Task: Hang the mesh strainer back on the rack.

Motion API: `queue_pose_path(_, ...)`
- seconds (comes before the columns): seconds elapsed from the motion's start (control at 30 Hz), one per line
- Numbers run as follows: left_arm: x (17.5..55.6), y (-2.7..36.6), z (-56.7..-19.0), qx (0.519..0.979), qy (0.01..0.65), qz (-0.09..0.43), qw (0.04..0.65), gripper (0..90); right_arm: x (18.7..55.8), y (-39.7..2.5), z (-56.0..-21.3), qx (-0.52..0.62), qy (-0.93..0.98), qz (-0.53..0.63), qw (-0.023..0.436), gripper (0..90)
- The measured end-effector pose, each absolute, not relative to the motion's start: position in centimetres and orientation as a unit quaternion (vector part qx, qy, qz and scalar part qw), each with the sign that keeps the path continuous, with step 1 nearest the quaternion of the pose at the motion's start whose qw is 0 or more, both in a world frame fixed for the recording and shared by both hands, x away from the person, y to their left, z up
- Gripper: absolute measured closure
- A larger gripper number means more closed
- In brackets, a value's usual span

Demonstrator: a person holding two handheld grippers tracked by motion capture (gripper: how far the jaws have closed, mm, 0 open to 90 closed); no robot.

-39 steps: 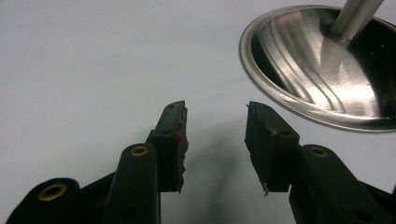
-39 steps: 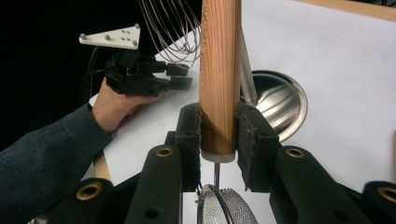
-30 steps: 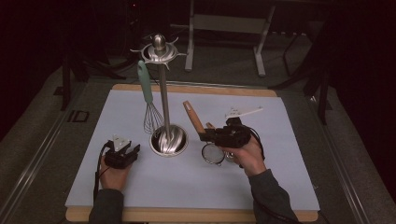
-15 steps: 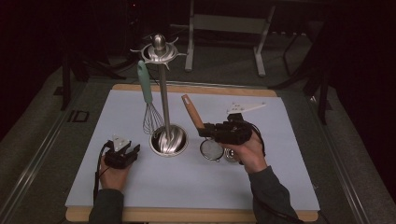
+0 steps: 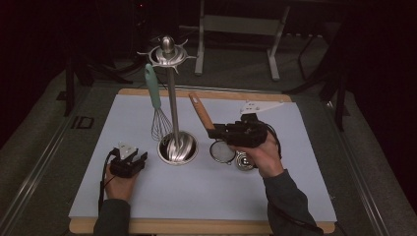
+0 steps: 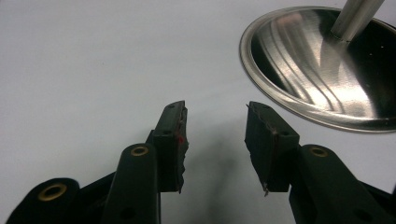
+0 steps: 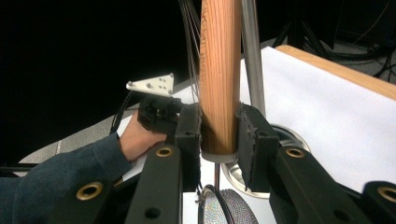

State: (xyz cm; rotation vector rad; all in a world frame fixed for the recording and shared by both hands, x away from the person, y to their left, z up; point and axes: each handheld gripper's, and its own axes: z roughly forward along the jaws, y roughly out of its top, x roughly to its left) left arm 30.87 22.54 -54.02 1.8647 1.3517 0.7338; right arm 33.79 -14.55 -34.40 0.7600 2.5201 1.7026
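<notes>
Dim room, one lit desk (image 5: 295,162)

We see glare on the steel stand base (image 6: 322,65); the surroundings fall black, and near parts blur.

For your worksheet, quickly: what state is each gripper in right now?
Left gripper: open, holding nothing, resting on the mat beside the stand's base.
Right gripper: closed on the strainer's wooden handle.

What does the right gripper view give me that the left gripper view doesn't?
Right gripper view: the right tongs shut on the strainer's wooden handle, with its mesh below. Left gripper view: the left tongs open over the white mat, holding nothing. Both: the stand's steel base and its pole.
</notes>
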Motion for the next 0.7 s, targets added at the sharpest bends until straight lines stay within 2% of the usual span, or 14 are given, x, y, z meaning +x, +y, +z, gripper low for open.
queue_pose_path(0.7,30.9,22.5,-54.0,0.721,0.523,0.284,0.355,58.6,33.3,-14.1,-29.1,0.193,0.792,0.578,0.021,72.0)
